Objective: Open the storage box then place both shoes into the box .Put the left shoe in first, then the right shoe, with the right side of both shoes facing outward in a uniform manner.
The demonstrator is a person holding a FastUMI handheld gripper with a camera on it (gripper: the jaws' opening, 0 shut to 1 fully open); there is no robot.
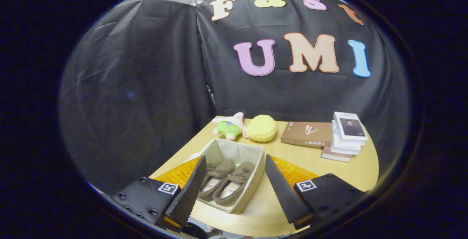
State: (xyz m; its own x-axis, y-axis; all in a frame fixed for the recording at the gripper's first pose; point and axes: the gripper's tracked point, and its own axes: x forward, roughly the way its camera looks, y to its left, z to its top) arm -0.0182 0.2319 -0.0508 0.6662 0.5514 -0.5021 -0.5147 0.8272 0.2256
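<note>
Tongs: we see the tongs (234,187) spread wide apart and gripping nothing, their ribbed fingers (190,191) framing the scene from either side.
Between the fingers: the storage box (252,180) sits on the bench (321,165) just ahead of us, open at the top, no lid showing.
Shoes: both lie inside the box, side by side. The left-hand shoe (217,176) rests close to the left finger; the right-hand shoe (236,182) lies beside it, touching or nearly so.
Key relation: the shoes' long axes run away from us, heels nearest the tongs, toes toward the far wall of the box. We judge the placing done, so any coming move is a straight pull back.
Hard to tell: which shoe is the left and which way each side faces we cannot make out; the left finger covers part of the box's near corner.
Beyond: an orange mat (292,171) under the box, a green plush toy (228,127), a yellow plush (261,128), stacked books (347,133).
</note>
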